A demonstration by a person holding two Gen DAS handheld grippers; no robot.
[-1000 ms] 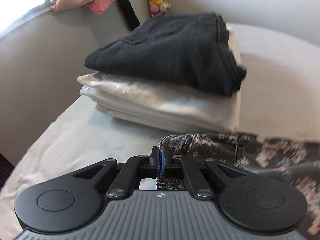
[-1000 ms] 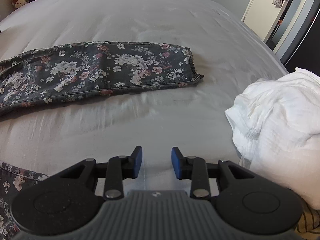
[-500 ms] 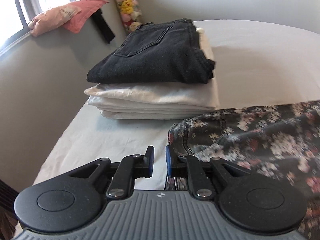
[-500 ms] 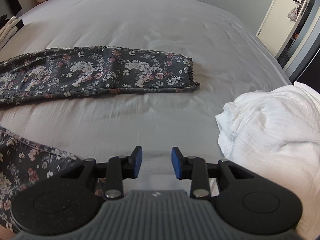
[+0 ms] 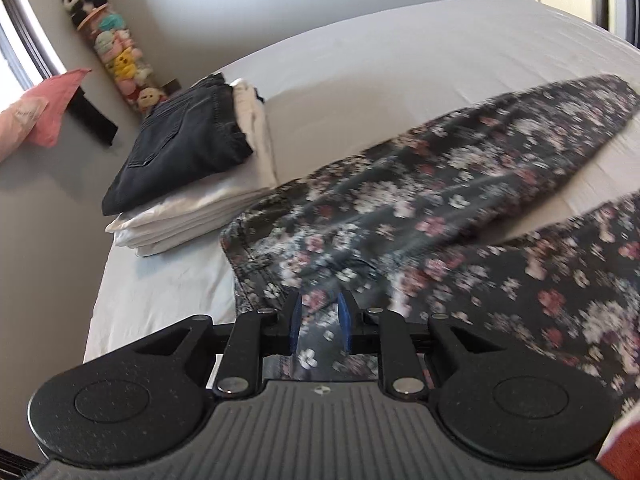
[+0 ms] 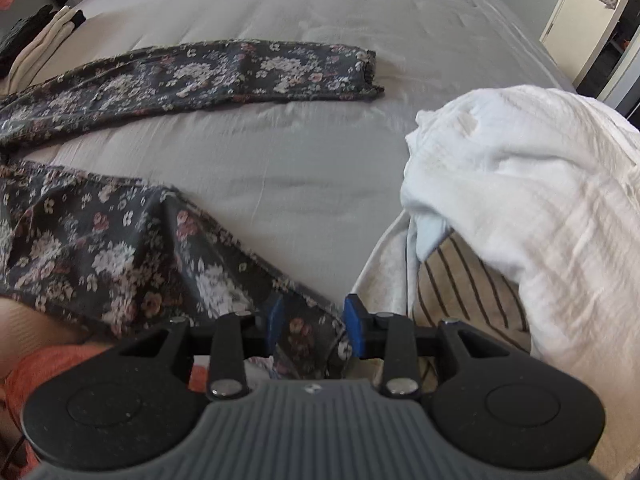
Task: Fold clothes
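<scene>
Dark floral trousers (image 5: 440,208) lie spread on the white bed sheet (image 5: 380,60), legs apart in a V. My left gripper (image 5: 320,322) hovers open over the waist end, with floral cloth showing in the gap between the blue pads. In the right wrist view the far leg (image 6: 240,72) lies flat across the bed. The near leg (image 6: 120,256) runs toward my right gripper (image 6: 315,324), which is open with the leg's hem end lying between its fingers.
A folded stack, black jeans (image 5: 180,148) on white cloth (image 5: 200,216), sits by the wall next to the waistband. A crumpled white garment (image 6: 520,184) over a striped one (image 6: 460,280) lies right of my right gripper. An orange sleeve (image 6: 40,364) is at the lower left.
My left gripper, shut on the waistband edge a second ago, has opened and swung right over the trousers. My right gripper stayed open and pulled back until the near leg's hem lay between its fingers.
</scene>
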